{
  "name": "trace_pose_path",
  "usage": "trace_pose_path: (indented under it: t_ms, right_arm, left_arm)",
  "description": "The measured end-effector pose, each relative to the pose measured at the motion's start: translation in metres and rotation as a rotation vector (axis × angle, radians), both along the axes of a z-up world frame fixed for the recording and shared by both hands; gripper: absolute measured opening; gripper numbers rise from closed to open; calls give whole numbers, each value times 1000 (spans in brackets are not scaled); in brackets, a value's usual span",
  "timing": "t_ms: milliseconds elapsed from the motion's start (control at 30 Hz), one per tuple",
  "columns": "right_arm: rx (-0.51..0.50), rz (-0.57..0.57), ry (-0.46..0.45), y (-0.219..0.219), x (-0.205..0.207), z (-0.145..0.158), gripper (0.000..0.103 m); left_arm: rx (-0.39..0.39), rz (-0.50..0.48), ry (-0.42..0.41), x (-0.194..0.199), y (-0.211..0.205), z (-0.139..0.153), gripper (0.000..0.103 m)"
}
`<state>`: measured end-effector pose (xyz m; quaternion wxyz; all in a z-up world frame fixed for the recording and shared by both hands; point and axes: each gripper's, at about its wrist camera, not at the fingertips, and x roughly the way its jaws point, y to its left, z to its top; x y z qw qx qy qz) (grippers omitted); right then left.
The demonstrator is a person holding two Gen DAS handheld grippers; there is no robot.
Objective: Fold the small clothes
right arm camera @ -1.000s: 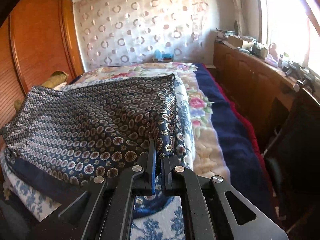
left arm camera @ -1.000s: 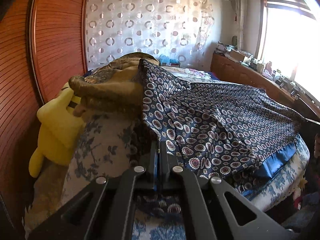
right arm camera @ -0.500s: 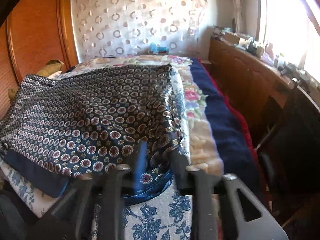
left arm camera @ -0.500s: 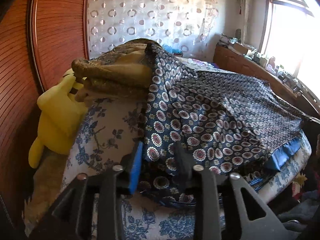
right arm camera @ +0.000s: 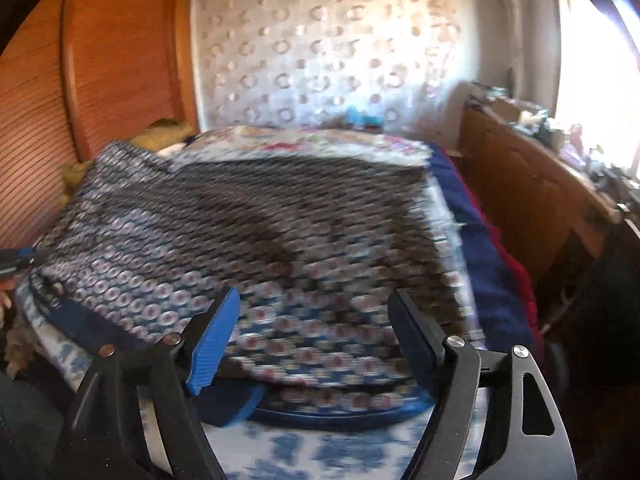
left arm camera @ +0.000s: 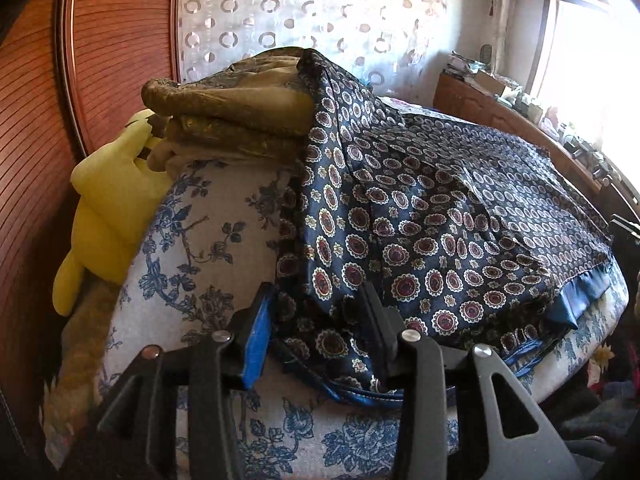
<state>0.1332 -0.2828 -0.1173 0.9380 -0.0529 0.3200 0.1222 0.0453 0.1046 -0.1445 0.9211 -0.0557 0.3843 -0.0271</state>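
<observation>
inspection, fold step: the patterned garment (left arm camera: 432,216) lies spread across the bed (left arm camera: 208,216), its near hem with blue trim at the bed's front edge, its far left corner draped against a stack of brown folded bedding (left arm camera: 236,120). my left tool (left arm camera: 316,332) has just been opening; the hem corner sits between its jaws but is not pinched. my right tool (right arm camera: 316,340) has also just been opening and stands wide, nothing gripped, the view blurred. judgement: a release after laying out. the next move calls for fresh grips on the edges to fold over.
</observation>
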Motion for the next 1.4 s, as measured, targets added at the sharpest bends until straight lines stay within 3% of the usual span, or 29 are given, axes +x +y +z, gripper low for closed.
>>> trace_pose_path:
  t_ms: [200, 467, 700, 933, 1000, 1067, 1200, 1400]
  right_arm:
    - [-18, 56, 65, 32, 8, -28, 78]
    - [-44, 51, 130, 40, 16, -46, 78]
    - [-56, 33, 123, 43, 12, -49, 88]
    - [-53, 28, 113, 42, 10, -50, 90]
    - [-53, 28, 112, 42, 10, -50, 90]
    - [-53, 27, 113, 42, 10, -50, 90]
    - [-51, 28, 112, 43, 10, -50, 90]
    - [-53, 32, 111, 41, 4, -48, 91]
  left_arm:
    - [11, 1, 1, 0, -1, 0, 40]
    - [16, 3, 1, 0, -1, 1, 40]
    - [12, 11, -2, 0, -1, 0, 41]
    - [-25, 7, 2, 2, 1, 1, 41]
    - [-60, -31, 3, 3, 0, 1, 29]
    - [-87, -56, 15, 5, 0, 2, 4]
    - [-142, -68, -78, -5, -2, 21, 1]
    - [-134, -95, -171, -6, -12, 57, 1]
